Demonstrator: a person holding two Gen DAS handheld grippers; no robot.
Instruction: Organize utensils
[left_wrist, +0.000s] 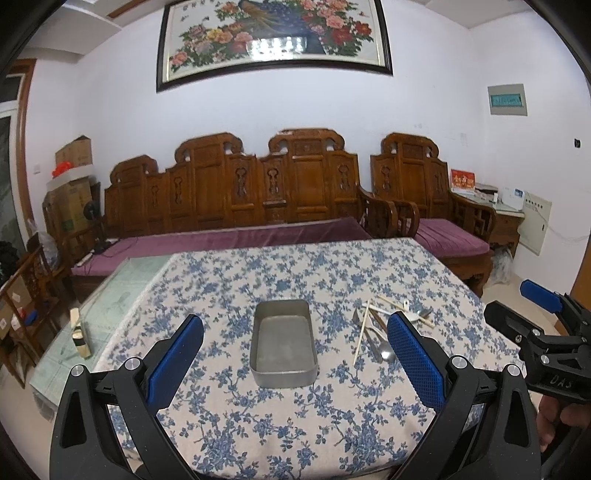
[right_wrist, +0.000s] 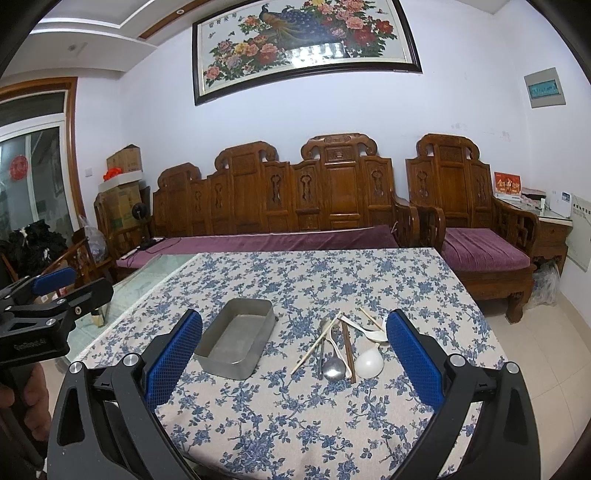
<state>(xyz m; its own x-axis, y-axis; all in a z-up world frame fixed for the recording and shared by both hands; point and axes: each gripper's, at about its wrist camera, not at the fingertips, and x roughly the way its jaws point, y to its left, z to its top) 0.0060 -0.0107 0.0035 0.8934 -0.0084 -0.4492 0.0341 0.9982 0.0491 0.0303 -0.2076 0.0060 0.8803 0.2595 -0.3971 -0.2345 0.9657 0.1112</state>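
Observation:
An empty grey metal tin (left_wrist: 283, 341) (right_wrist: 236, 341) sits mid-table on the blue-flowered cloth (left_wrist: 258, 424). To its right lies a loose pile of utensils (left_wrist: 380, 328): a metal spoon (right_wrist: 334, 367), two white plastic spoons (right_wrist: 369, 361), pale chopsticks (right_wrist: 314, 349) and a dark pair (right_wrist: 349, 350). My left gripper (left_wrist: 295, 319) is open and empty, held above the table's near side and facing the tin. My right gripper (right_wrist: 294, 317) is also open and empty, facing the gap between the tin and the pile. Each gripper shows in the other's view, the right gripper (left_wrist: 524, 308) and the left gripper (right_wrist: 70, 286).
A glass-topped table part (left_wrist: 122, 295) reaches left of the cloth and carries a small box-like item (left_wrist: 79, 332). A carved wooden sofa (left_wrist: 236, 206) and armchair (right_wrist: 476, 229) with purple cushions stand behind. A hand (left_wrist: 554, 417) grips the right handle.

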